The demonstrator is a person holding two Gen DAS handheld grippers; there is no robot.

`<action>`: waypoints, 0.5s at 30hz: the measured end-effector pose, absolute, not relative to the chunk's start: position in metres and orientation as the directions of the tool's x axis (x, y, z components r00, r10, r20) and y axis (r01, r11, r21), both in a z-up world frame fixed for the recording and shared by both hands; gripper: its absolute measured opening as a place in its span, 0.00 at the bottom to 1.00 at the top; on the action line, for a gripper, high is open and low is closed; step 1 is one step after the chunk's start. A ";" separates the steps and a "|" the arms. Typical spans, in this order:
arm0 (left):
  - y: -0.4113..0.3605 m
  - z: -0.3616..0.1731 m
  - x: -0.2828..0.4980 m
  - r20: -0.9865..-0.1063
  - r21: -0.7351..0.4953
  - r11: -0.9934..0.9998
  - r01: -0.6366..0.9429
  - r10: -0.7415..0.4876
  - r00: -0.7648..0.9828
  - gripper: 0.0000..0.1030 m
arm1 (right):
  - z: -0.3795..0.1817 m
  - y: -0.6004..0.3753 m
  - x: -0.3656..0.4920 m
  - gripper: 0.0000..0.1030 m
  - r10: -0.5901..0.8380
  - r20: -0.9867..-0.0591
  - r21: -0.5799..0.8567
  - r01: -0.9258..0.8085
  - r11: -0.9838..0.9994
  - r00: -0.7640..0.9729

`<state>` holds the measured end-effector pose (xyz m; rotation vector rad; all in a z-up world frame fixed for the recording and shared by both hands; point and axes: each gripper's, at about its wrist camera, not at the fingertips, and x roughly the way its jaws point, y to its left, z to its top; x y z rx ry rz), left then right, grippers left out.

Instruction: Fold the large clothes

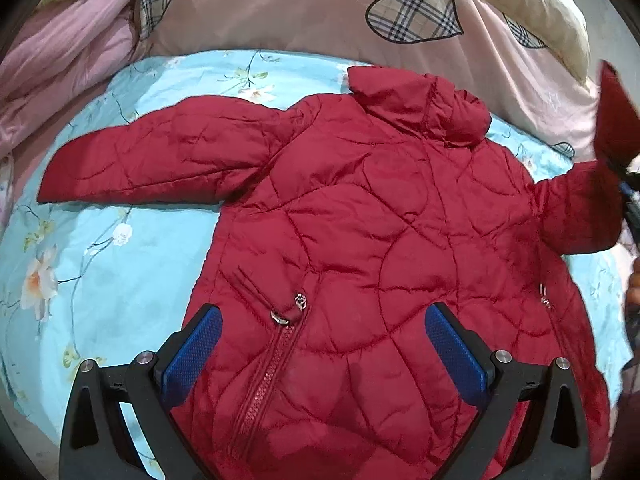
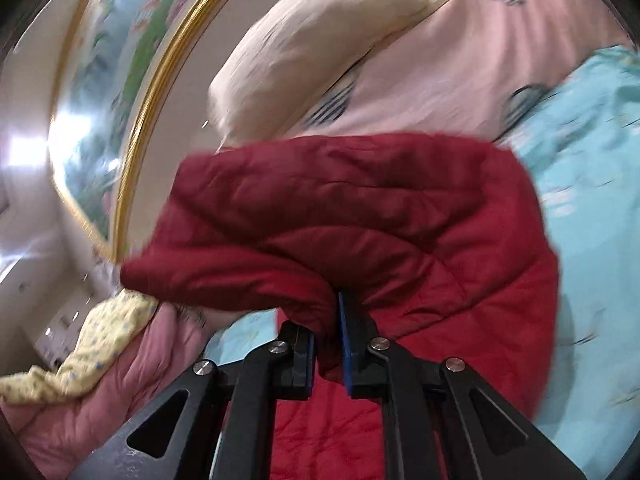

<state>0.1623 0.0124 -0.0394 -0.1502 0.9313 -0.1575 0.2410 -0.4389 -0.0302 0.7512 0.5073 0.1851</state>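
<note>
A red quilted jacket [image 1: 360, 220] lies front up on a light blue floral sheet [image 1: 100, 260], hood toward the pillows, one sleeve [image 1: 160, 156] stretched flat to the left. My left gripper [image 1: 324, 340] is open and empty, hovering over the jacket's lower front near the zipper [image 1: 264, 384]. My right gripper [image 2: 326, 344] is shut on the other sleeve [image 2: 340, 220] and holds it lifted off the bed; that raised sleeve also shows at the right edge of the left wrist view [image 1: 580, 208].
A pink duvet with plaid hearts [image 1: 300, 4] and a cream pillow [image 1: 532, 4] lie behind the jacket. A crumpled pink blanket [image 1: 60, 60] sits at the far left. A gold-framed picture [image 2: 132, 80] hangs on the wall.
</note>
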 end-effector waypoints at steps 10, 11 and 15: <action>0.040 -0.041 0.197 -0.758 -0.330 0.939 0.099 -0.327 0.564 0.99 | -0.097 -0.310 0.305 0.09 0.478 -0.570 0.605 -0.052 0.794 0.668; 0.042 -0.042 0.203 -0.754 -0.349 0.931 0.104 -0.345 0.559 0.99 | -0.106 -0.298 0.309 0.09 0.471 -0.598 0.582 -0.054 0.812 0.649; 0.047 -0.044 0.230 -0.729 -0.449 0.884 0.131 -0.448 0.519 0.99 | -0.130 -0.261 0.320 0.09 0.435 -0.677 0.501 -0.061 0.863 0.593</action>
